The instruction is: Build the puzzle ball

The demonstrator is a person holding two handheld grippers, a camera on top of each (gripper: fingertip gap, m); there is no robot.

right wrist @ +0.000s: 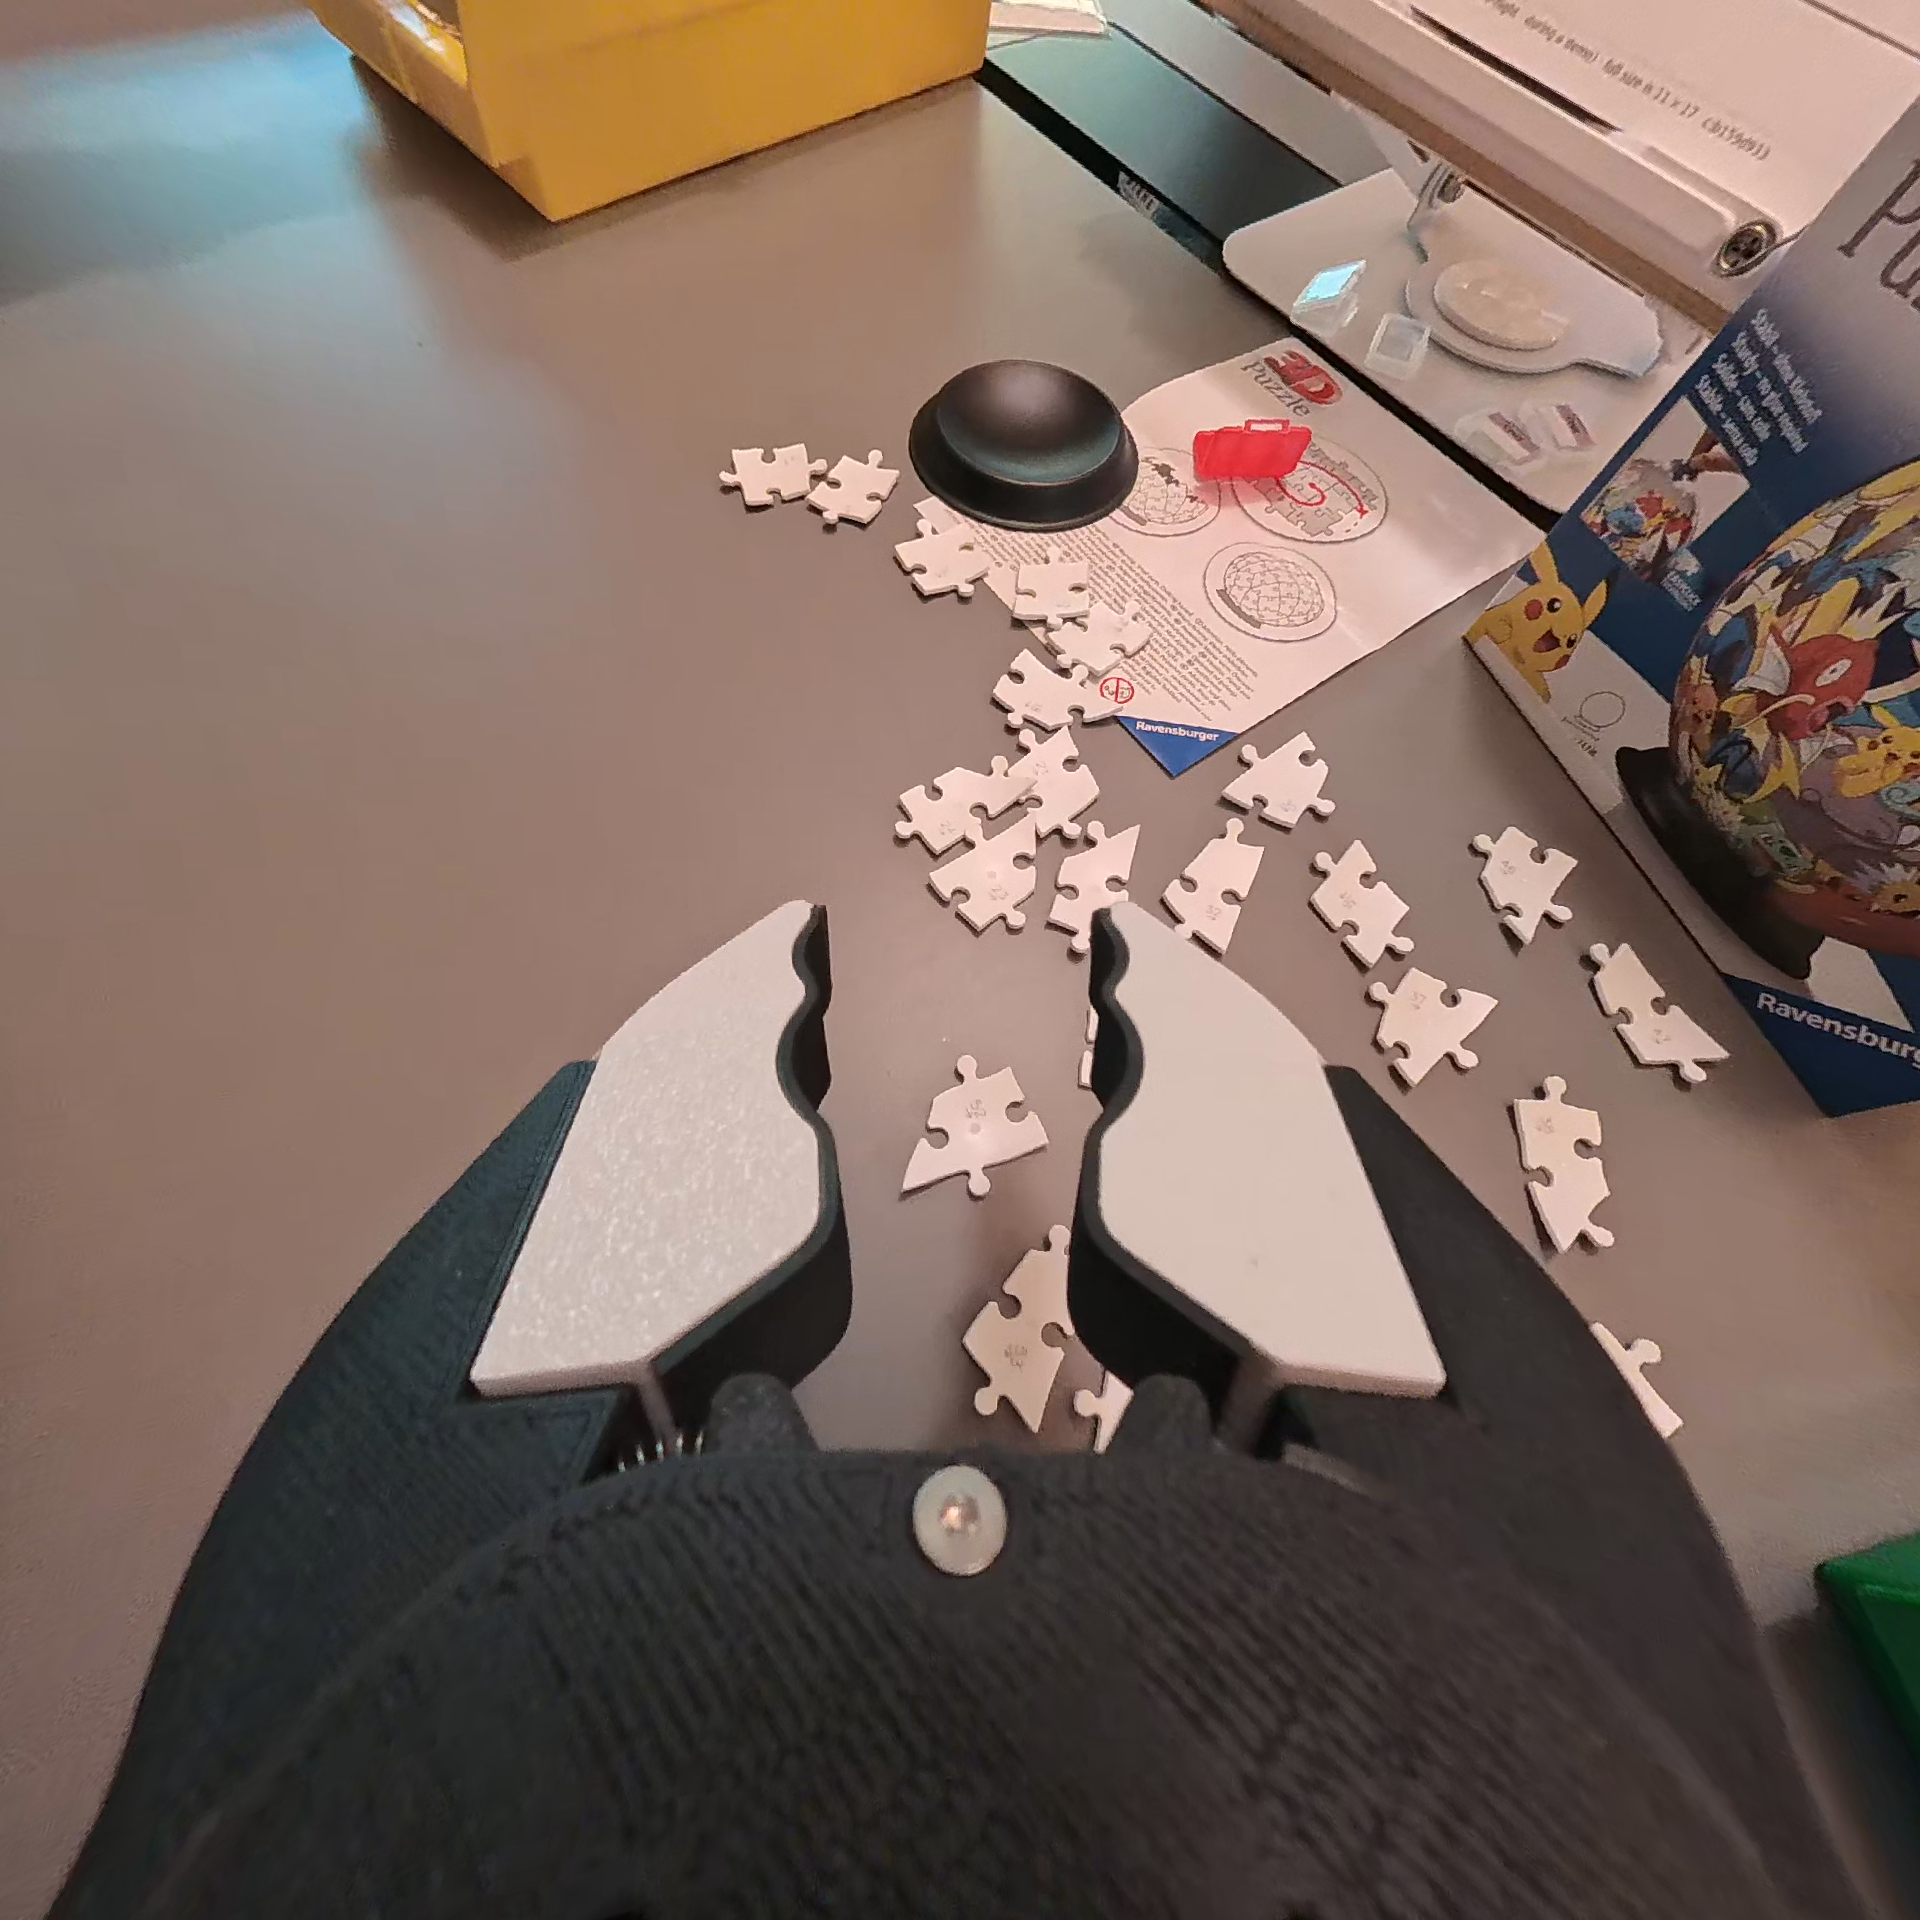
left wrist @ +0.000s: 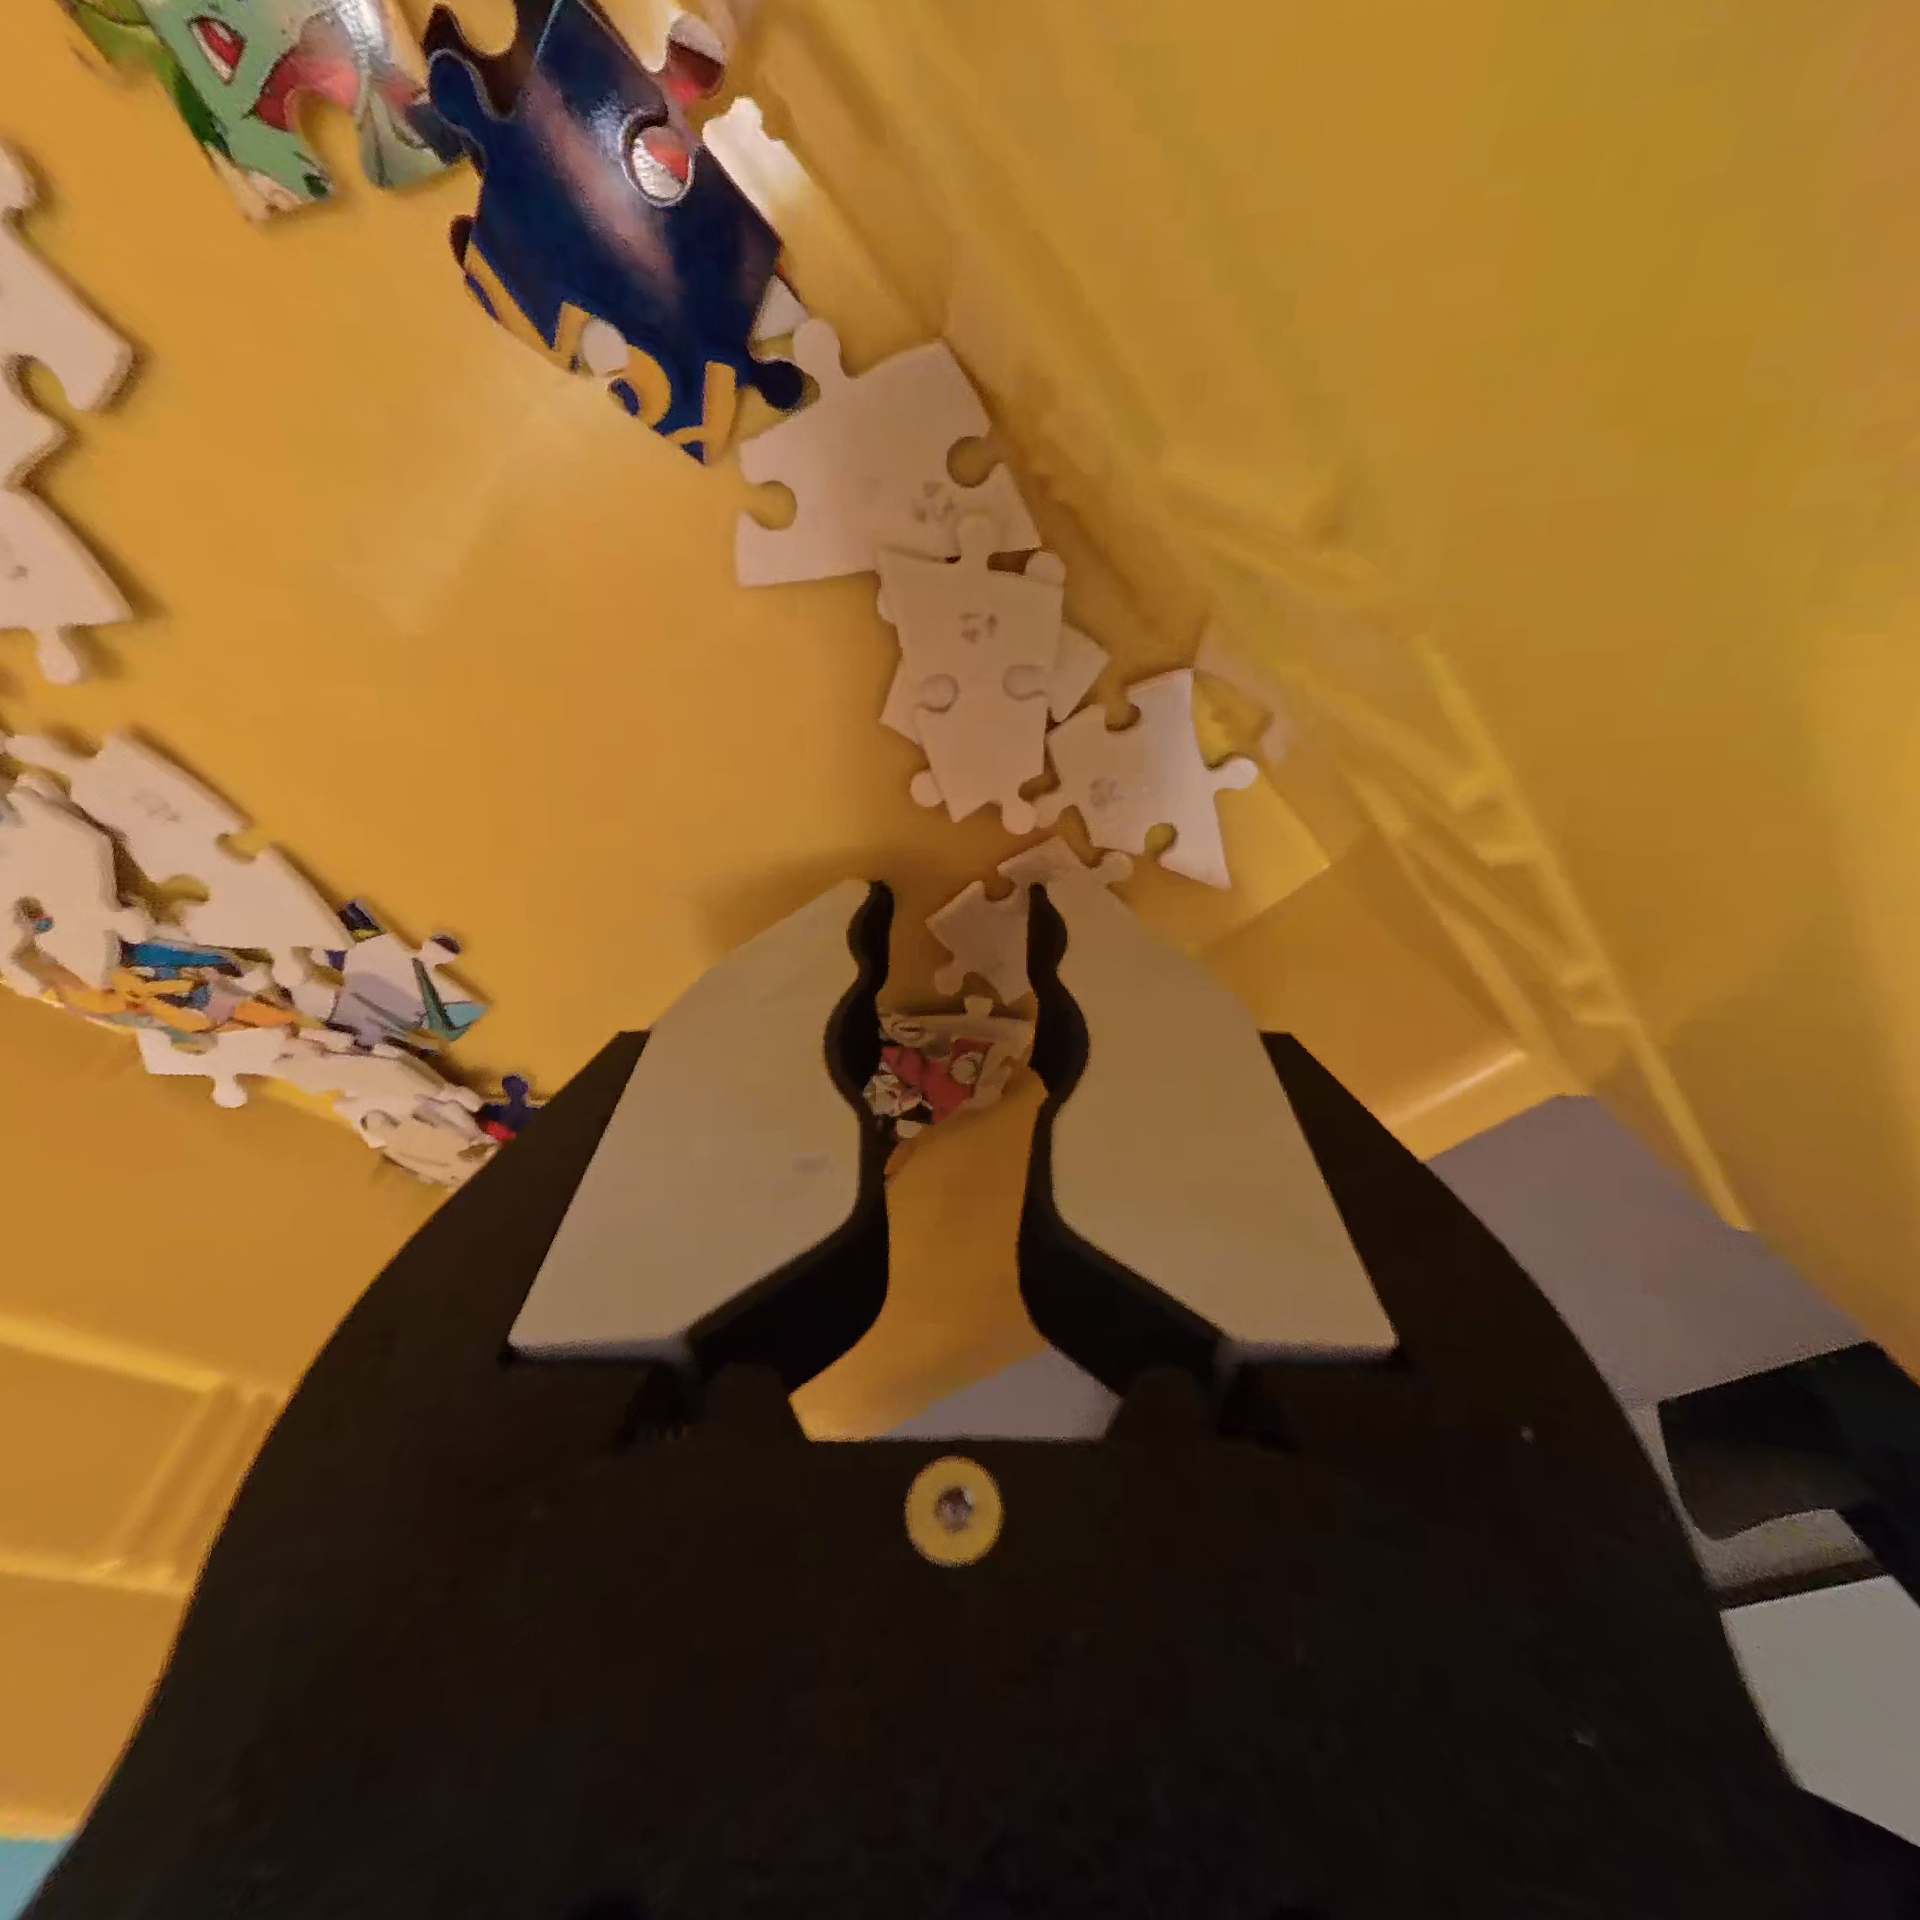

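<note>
Left gripper dips inside the yellow bin, jaws narrowly parted over loose puzzle pieces, gripping nothing. Right gripper hangs wide open above white pieces strewn on the grey table; the printed puzzle box stands far right.

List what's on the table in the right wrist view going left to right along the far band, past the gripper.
Yellow plastic bin → black round dished stand → red translucent plastic clip → blue printed puzzle box.
</note>
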